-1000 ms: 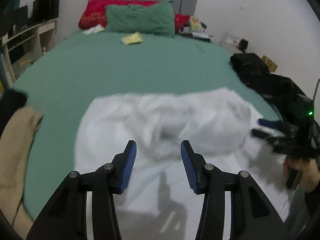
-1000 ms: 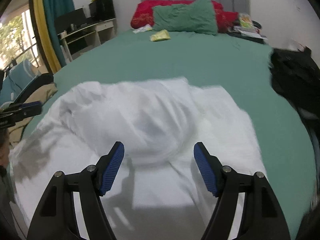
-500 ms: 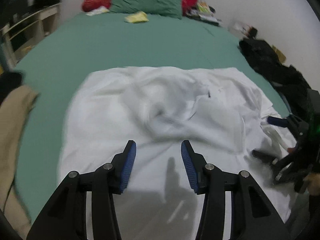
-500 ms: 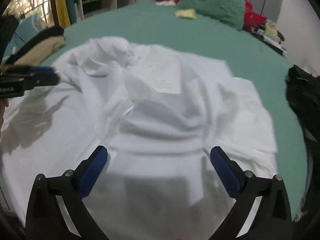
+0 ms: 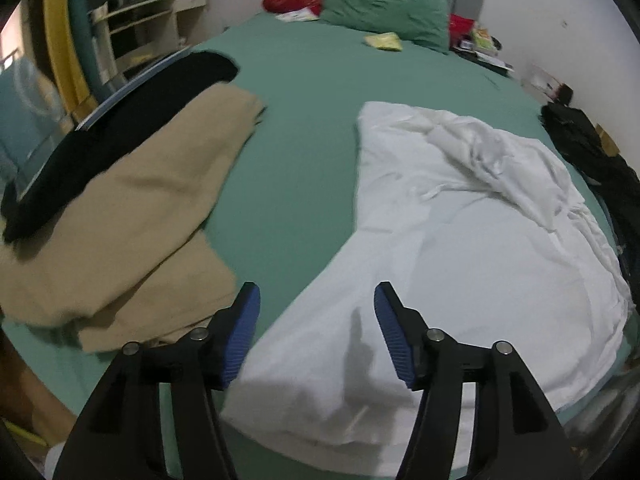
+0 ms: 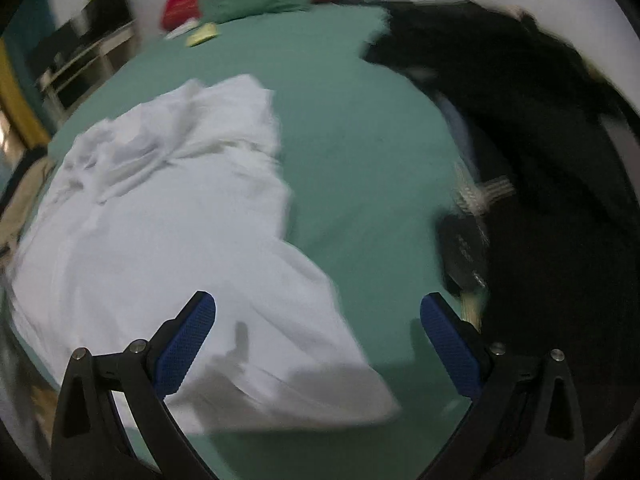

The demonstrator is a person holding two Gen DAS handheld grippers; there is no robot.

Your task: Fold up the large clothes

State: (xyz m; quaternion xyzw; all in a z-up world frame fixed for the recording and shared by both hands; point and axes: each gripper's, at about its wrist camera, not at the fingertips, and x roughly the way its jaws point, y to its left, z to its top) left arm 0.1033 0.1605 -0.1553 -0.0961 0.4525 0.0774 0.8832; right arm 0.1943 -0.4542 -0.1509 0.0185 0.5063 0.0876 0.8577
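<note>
A large white garment [image 5: 472, 240] lies spread and rumpled on the green bed [image 5: 312, 120]. It also shows in the right wrist view [image 6: 168, 216]. My left gripper [image 5: 316, 332] is open and empty above the garment's near left corner. My right gripper [image 6: 316, 340] is wide open and empty above the garment's near right corner, partly over bare sheet [image 6: 360, 152]. Neither gripper touches the cloth.
A tan garment [image 5: 132, 216] with a black one [image 5: 100, 136] on it lies at the bed's left. A pile of black clothes [image 6: 540, 160] sits at the right edge. Green and red pillows [image 5: 380, 0] and a small yellow item [image 5: 384, 42] lie at the head.
Both grippers have swung outward from the middle of the garment, the left toward its left corner and the right toward its right corner. The right gripper has opened wider.
</note>
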